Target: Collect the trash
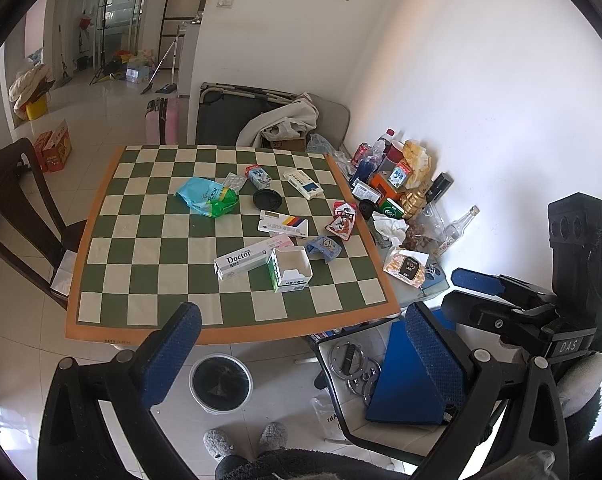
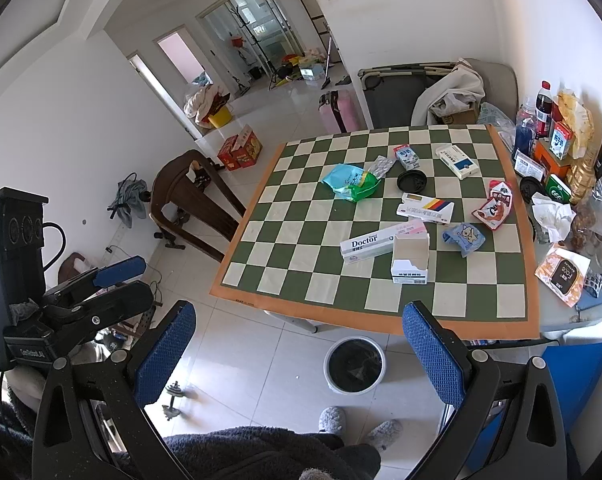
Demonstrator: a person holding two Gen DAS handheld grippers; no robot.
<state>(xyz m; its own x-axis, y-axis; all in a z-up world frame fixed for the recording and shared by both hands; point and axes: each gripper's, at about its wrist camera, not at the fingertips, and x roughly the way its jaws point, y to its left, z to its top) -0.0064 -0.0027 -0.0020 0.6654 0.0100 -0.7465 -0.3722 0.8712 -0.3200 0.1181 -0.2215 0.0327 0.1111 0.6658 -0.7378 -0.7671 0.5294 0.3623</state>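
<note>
Both claws hung spread apart and empty above the near edge of the checkered surface (image 1: 149, 216): the left claw (image 1: 301, 344) over the floor, the right claw (image 2: 299, 340) likewise, neither touching anything. Trash lay scattered on the surface, well apart from both: a green-blue bag (image 1: 208, 197), a black lid (image 1: 267, 199), a Doctor toothpaste box (image 1: 245, 261) touching an open carton (image 1: 290, 269), and red wrappers (image 1: 343, 220). The bin (image 1: 220, 382), lined in black, stood on the floor just below the near edge, between the claws.
</note>
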